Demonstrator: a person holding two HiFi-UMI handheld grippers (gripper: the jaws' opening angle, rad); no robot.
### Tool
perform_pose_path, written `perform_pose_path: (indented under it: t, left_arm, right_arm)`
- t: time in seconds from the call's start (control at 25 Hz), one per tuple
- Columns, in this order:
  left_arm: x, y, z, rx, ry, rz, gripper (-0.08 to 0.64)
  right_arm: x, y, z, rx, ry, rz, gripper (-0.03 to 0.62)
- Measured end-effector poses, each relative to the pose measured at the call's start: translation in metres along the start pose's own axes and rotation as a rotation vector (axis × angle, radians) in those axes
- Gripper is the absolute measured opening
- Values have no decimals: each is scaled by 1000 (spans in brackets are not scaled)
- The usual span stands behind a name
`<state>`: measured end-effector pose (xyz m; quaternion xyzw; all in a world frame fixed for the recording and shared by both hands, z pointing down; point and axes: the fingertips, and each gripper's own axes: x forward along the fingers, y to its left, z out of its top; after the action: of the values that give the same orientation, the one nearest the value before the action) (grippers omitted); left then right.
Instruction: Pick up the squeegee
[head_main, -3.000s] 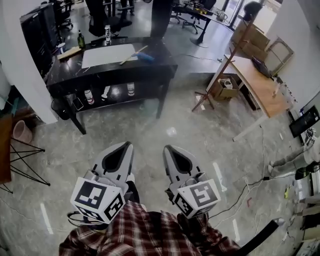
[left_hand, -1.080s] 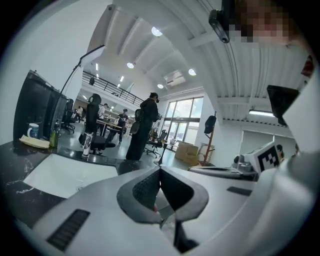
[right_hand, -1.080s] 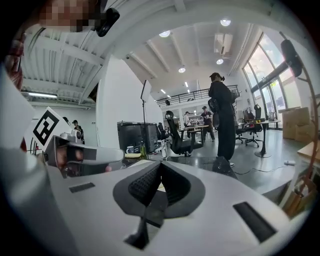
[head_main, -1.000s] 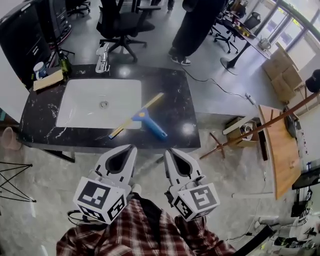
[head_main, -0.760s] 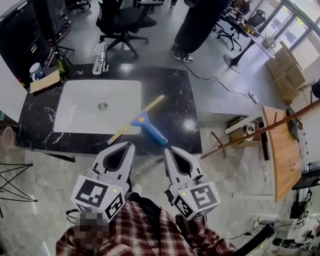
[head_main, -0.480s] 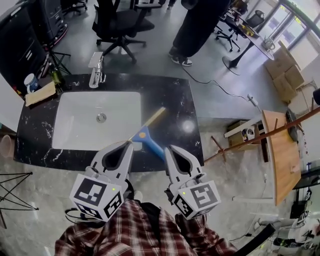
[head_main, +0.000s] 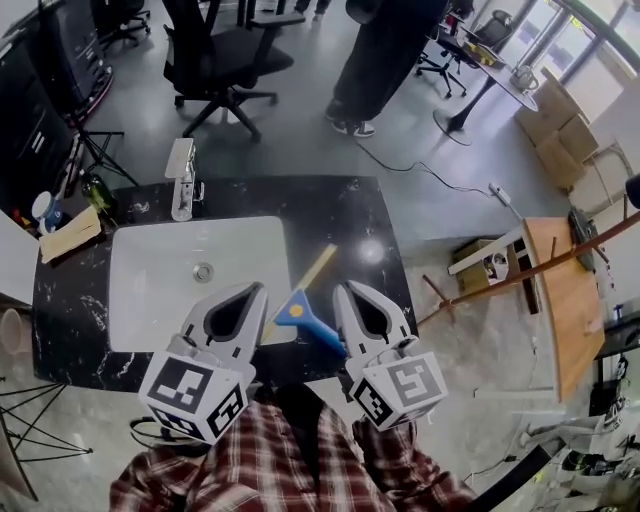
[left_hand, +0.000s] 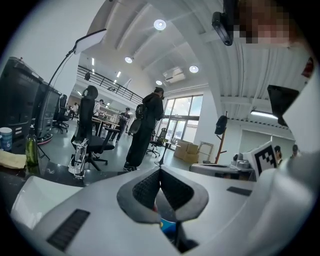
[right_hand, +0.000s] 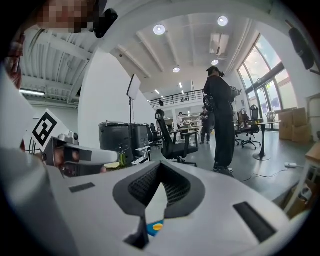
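The squeegee (head_main: 300, 308) lies on the black marble counter (head_main: 340, 215), its pale blade slanting over the sink's right rim and its blue handle pointing to the near right. In the head view my left gripper (head_main: 259, 289) hangs just left of it and my right gripper (head_main: 343, 289) just right of it, both above the counter's near edge. Both are shut, holding nothing. A bit of blue handle shows below the closed jaws in the left gripper view (left_hand: 168, 228) and in the right gripper view (right_hand: 153, 228).
A white sink basin (head_main: 170, 290) fills the counter's left, with a faucet (head_main: 182, 176) behind it. A green bottle (head_main: 92, 190), a cup (head_main: 42, 208) and a wooden block (head_main: 68, 232) stand at far left. A person (head_main: 385, 55) and an office chair (head_main: 215, 60) are beyond the counter.
The counter and squeegee have come closer in the head view. Both grippers, earlier short of the counter's front edge, now hang over it on either side of the squeegee, still shut.
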<state>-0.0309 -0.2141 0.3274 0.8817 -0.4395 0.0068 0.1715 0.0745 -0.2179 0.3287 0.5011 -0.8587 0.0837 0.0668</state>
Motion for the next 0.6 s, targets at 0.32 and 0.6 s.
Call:
perform_pose_path:
  t: [0.32, 0.6]
  left_arm:
    - [11, 6, 8, -16, -3, 4, 9]
    - [22, 3, 12, -34, -8, 15, 9]
  right_arm:
    - [12, -10, 6, -9, 22, 0, 11]
    - [14, -19, 7, -23, 64, 43, 12]
